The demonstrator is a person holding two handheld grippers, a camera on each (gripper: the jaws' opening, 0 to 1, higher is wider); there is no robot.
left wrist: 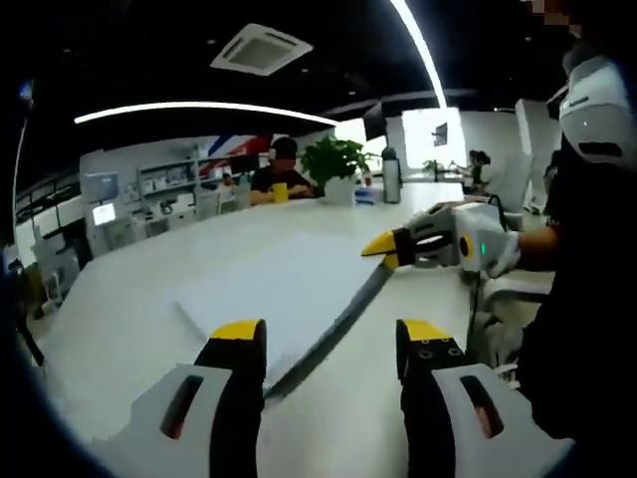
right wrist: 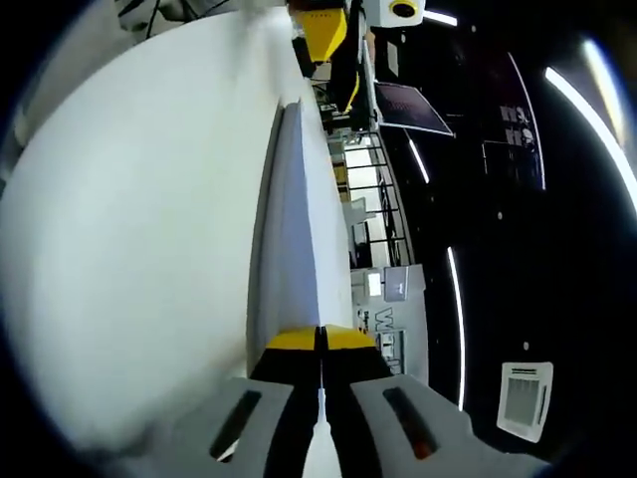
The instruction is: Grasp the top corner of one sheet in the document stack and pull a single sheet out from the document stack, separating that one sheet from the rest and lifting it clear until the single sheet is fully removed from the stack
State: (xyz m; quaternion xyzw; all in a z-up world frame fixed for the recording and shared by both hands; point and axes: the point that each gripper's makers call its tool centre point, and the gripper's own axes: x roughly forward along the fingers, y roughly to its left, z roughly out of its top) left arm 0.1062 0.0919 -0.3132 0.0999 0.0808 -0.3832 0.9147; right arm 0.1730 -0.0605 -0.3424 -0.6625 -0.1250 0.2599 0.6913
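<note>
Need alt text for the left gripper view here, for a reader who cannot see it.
The right hand-held gripper pinches a corner of a single sheet and lifts it edge-on above the document stack on a white table. The left hand-held gripper is open in the foreground, its jaws on either side of the sheet's lower end.

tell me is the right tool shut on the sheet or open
Shut on the sheet: the right tool has its yellow tips pressed together with the sheet's edge between them.

Open tabletop, one raised sheet
The table (left wrist: 119, 329) lies bare around the stack (left wrist: 269, 289); the lifted sheet (left wrist: 328, 334) slants across between the grippers
</note>
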